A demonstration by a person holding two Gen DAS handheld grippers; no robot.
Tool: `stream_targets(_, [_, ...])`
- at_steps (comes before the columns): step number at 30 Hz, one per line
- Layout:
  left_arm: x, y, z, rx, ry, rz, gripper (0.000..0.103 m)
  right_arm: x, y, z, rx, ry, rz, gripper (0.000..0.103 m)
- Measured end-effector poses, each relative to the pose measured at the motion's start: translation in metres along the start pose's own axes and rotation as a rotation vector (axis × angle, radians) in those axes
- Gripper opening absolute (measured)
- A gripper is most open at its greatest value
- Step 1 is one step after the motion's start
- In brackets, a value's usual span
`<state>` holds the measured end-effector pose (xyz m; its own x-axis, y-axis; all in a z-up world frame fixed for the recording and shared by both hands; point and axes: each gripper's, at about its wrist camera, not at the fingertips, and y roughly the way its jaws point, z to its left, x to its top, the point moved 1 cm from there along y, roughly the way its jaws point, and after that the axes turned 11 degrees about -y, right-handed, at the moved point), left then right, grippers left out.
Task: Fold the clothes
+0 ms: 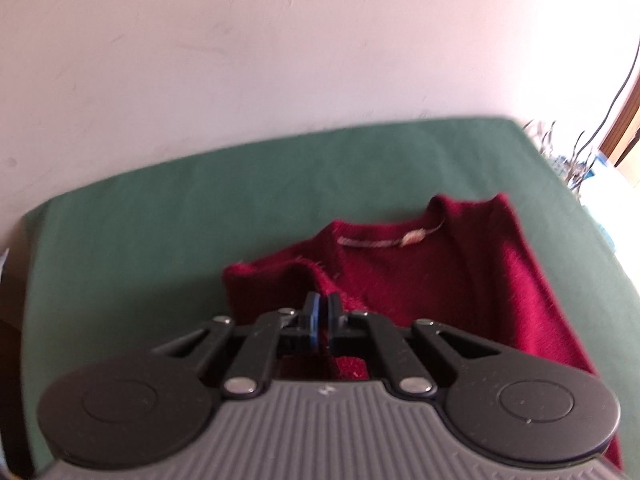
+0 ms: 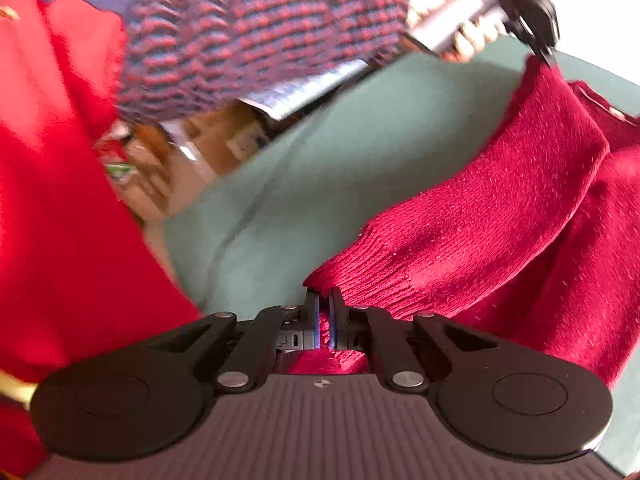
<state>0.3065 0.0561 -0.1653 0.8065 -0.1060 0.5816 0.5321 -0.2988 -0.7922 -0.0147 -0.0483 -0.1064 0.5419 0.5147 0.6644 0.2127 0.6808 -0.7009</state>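
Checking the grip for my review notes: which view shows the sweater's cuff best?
The right wrist view: the ribbed cuff sits pinched in the right hand-held gripper. The left wrist view shows only the sweater's neckline and shoulder, no cuff.

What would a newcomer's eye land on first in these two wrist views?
The dark red knit sweater on the green cloth-covered table, its neck label facing up. Then both pinches: the right hand-held gripper shut on the ribbed cuff of a sleeve, and the left hand-held gripper, at the top right of the right wrist view, shut on the sweater's far end.
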Motion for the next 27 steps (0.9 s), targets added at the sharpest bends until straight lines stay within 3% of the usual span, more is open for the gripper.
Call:
stream_targets(3, [-0.006, 0.012, 0.004, 0.026, 0.009, 0.023, 0.0, 0.002, -0.016, 0.007, 0.063, -0.024, -0.018, 0.005])
stream_targets(9, [-0.018, 0.019, 0.002, 0.02, 0.022, 0.009, 0.0, -0.013, 0.0, 0.008, -0.062, -0.089, 0.136, 0.005])
stream_targets(15, [-0.005, -0.002, 0.007, -0.053, -0.043, -0.052, 0.0, 0.001, -0.035, 0.005, -0.045, -0.03, -0.025, 0.004])
stream_targets(21, [-0.012, 0.003, 0.013, -0.037, -0.062, -0.04, 0.002, 0.03, -0.092, 0.025, -0.199, -0.157, -0.164, 0.004])
stream_targets(25, [-0.027, 0.009, 0.016, -0.014, -0.041, -0.003, 0.007, 0.026, -0.08, 0.03, -0.176, -0.167, -0.128, 0.006])
stream_targets(27, [-0.037, 0.002, 0.015, 0.009, 0.006, -0.014, 0.012, 0.014, -0.047, 0.02, -0.165, -0.096, -0.06, 0.017])
